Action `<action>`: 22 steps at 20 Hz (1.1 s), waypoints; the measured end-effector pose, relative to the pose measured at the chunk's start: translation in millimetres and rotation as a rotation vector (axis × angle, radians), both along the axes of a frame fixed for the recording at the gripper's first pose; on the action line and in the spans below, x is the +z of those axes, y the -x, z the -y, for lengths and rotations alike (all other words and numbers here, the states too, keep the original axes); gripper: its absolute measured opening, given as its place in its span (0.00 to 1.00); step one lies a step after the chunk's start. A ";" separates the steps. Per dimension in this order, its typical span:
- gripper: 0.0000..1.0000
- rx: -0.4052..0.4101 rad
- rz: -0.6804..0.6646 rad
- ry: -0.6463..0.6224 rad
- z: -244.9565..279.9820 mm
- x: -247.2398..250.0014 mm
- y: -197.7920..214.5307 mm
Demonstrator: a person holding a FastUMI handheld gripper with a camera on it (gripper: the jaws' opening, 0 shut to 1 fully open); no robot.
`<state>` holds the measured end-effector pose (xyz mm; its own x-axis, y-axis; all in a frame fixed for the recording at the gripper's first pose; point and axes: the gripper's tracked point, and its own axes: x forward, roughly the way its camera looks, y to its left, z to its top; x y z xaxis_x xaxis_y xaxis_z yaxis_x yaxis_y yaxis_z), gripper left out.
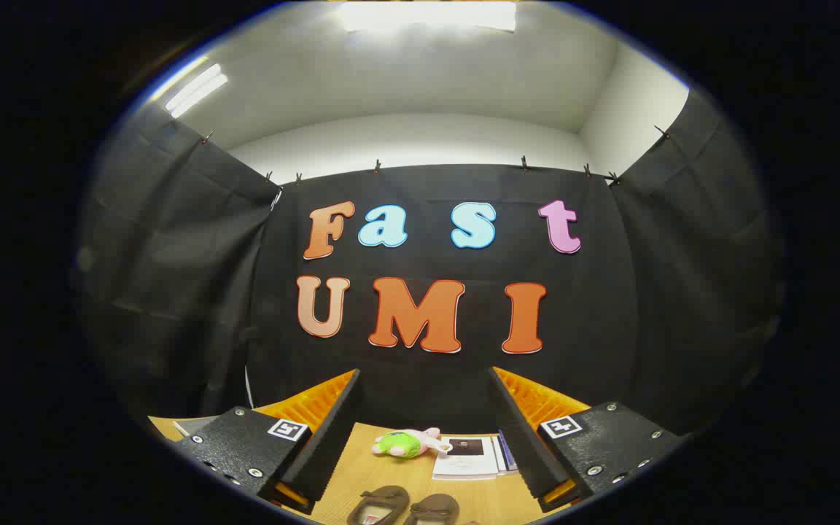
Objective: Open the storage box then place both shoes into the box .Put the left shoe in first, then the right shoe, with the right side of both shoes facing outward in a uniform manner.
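Observation:
Two dark brown shoes lie side by side on the wooden table, low between my fingers: one shoe to the left and the other shoe to its right, both only partly in sight. My gripper is held high above the table, open wide, with nothing between its fingers. I cannot see a storage box.
A small plush toy in green and pink lies on the table beyond the shoes. To its right rests a stack of booklets or papers. Black cloth walls close off the booth on three sides.

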<state>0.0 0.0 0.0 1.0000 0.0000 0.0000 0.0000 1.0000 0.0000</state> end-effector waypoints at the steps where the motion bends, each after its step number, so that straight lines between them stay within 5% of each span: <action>1: 1.00 0.008 -0.004 -0.003 -2.8 -0.7 -0.8; 22: 1.00 0.071 -0.034 -0.023 -30.4 -15.3 -2.2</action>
